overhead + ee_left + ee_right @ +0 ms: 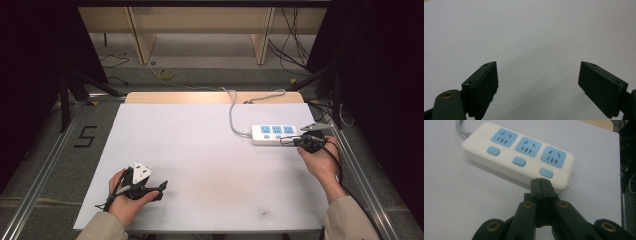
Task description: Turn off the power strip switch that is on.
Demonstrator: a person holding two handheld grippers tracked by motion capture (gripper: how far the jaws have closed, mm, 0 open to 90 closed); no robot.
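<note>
White power strip [518, 155] on table [200, 150], three sockets unoccupied; right gripper [540, 182] jaws pressed together just beside it. Left gripper [539, 85] spread, holding nothing.

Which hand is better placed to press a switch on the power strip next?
Right. The right hand-held gripper, jaws shut, sits just short of the power strip near its end switch. The left hand-held gripper rests open, far across the table.

Beige sleeves on both forearms. Left gripper [163, 187]: black body, white-grey three-cornered plate on top, flat rectangular black pads with small screws, brass rivet at linkage. Right gripper [541, 185]: black jaws, brass-ringed pivots, black cable trailing.
</note>
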